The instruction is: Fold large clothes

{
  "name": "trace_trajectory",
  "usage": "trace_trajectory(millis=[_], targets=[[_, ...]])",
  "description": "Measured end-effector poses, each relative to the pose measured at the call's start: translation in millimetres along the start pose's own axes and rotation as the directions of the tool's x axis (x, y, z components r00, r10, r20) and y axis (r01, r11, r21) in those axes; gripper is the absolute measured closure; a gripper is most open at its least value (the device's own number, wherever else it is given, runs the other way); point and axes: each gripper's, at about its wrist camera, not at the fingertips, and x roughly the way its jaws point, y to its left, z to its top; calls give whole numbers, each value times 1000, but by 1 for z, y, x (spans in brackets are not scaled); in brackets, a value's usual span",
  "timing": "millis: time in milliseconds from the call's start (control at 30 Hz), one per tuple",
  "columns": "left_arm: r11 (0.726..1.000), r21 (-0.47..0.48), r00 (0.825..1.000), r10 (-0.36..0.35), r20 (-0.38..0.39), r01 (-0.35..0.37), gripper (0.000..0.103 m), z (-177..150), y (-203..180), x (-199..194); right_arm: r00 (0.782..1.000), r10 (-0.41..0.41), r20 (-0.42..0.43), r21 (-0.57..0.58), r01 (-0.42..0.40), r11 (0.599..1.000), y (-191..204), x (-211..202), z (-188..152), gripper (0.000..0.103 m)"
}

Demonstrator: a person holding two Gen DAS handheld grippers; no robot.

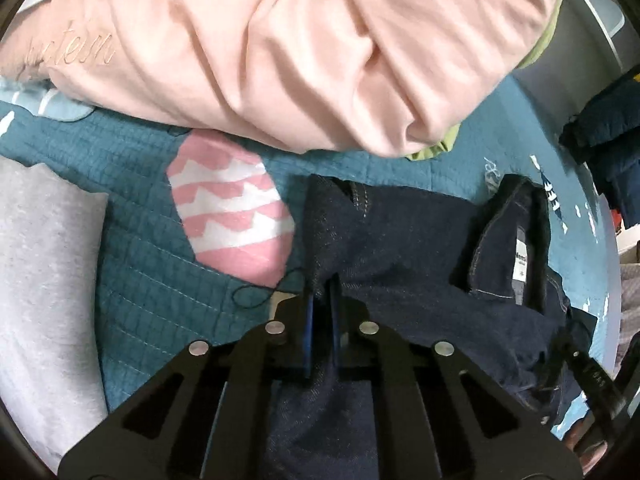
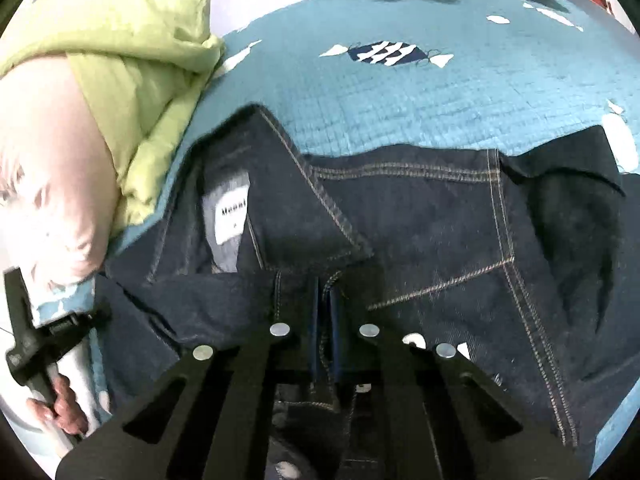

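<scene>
A dark denim jacket (image 1: 400,240) (image 2: 420,220) with tan stitching lies rumpled on a teal quilted bedspread (image 1: 140,280) (image 2: 400,112). Its collar stands open and shows a white label (image 1: 520,260) (image 2: 230,216). My left gripper (image 1: 322,292) is shut on a fold of denim at the jacket's left edge, and cloth shows between the blue pads. My right gripper (image 2: 325,292) is shut on a stitched denim edge just below the collar. In the right wrist view, a hand (image 2: 60,404) holds the other gripper's black body at the lower left.
A pink sweatshirt (image 1: 280,48) is heaped behind the jacket over a lime-green garment (image 2: 128,80). Grey folded cloth (image 1: 40,280) lies at the left. More dark clothing (image 1: 608,128) sits at the far right. Bare quilt stretches beyond the jacket in the right wrist view.
</scene>
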Motion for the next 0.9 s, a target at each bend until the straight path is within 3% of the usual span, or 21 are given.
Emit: trace_trajectory(millis=[167,233,267,333,367,400,467,567,633,700,767,800,833,867,900], targets=[[999,31,1000,19,-14,-18,95,0,-1,15,998,-28,-61,0,29,1000,-14,38,-12,98],[996,76,999,45,-26,-43,84,2,-6,17,998,-27,-55,5,28,1000,-12,31,-11,97],[992,107,997,74,-23,-72,81,0,-8,9,997,-31,-67,0,31,1000,-10,25,-11,92],[983,143,992,124,-25,-119,56,-6,-11,-2,998,-18,-54,-17,17,1000,-8,5,-16,82],[983,146,993,114,-35,-108,52,-8,-14,-7,999,-4,-40,-16,3,1000,-8,-5,-18,76],[986,139,994,99,-46,-92,50,-14,-14,-12,1000,8,-26,-5,-8,1000,-9,-19,-24,68],[987,143,993,89,-73,-78,50,-27,-14,-19,1000,25,-16,17,-25,1000,-14,-38,-39,62],[986,145,988,101,-120,-83,44,-53,-8,-24,994,51,-100,46,-46,998,-18,-32,-60,58],[989,136,981,75,-179,-51,45,-66,-3,-18,982,97,-160,85,-84,993,-20,-17,-72,61],[992,119,979,65,-192,-43,45,-74,1,-14,982,84,-169,107,-66,992,-20,-5,-79,67],[991,132,982,60,-182,-36,55,-79,0,-11,985,91,-145,134,-72,988,-21,-5,-80,69],[990,137,982,49,-180,-25,65,-81,-2,-10,983,110,-147,134,-91,987,-19,-7,-79,82],[988,150,984,54,-167,-29,73,-84,-7,-12,982,108,-153,132,-88,987,-18,-8,-79,85],[985,166,985,61,-159,-35,75,-87,-10,-13,984,94,-149,136,-74,988,-18,-11,-80,93],[982,185,986,74,-148,-46,77,-90,-13,-15,986,83,-141,132,-64,989,-17,-15,-81,95]])
